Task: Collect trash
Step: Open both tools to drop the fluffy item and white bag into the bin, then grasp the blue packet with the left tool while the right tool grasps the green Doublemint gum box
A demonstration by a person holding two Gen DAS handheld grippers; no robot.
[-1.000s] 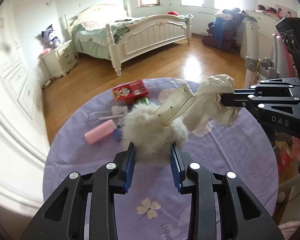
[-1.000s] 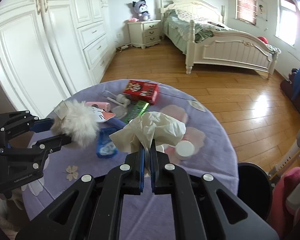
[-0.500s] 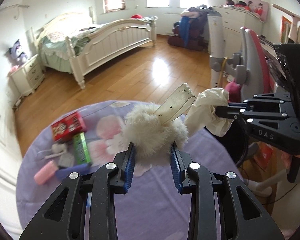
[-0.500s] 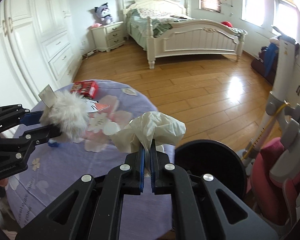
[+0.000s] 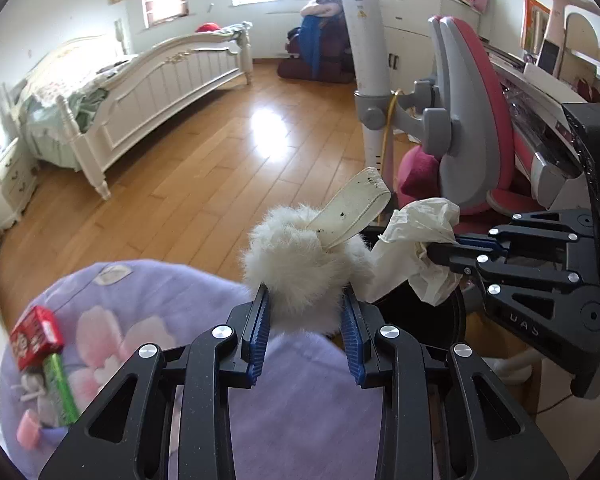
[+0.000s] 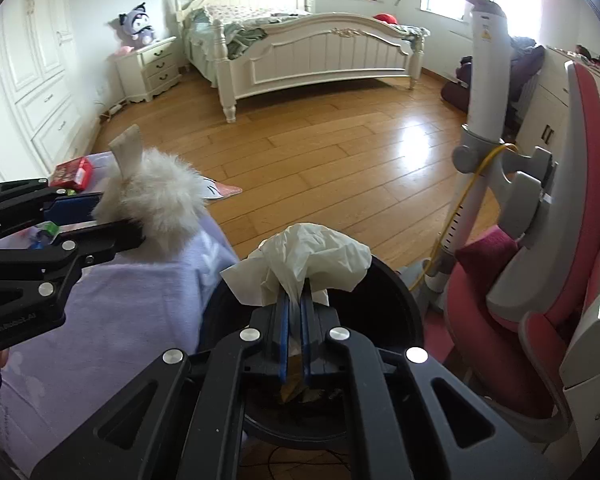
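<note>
- My left gripper [image 5: 305, 322] is clamped on a white fluffy pompom [image 5: 300, 264]; its blue pads press into the fur from both sides, hiding the lower part of the ball.
- A cream strap [image 5: 356, 208] sticks up out of the fur, speckled with dark marks I can't identify.
- My right gripper [image 6: 294, 320] is pinched tight on a crumpled tissue [image 6: 312, 256], held above the black trash bin [image 6: 396, 304].
- The bin's mouth is mostly covered by my own fingers and the tissue; something brownish lies at the bottom, too hidden to name.
- From the left wrist view the bin [image 5: 420, 312] shows only as a dark sliver behind pompom and tissue [image 5: 416, 248].
- The pompom hangs over the edge of the purple tablecloth [image 6: 140, 312], beside the bin.
- A red box [image 5: 36, 336] and green pack [image 5: 60, 388] lie blurred at the far left of the cloth.
</note>
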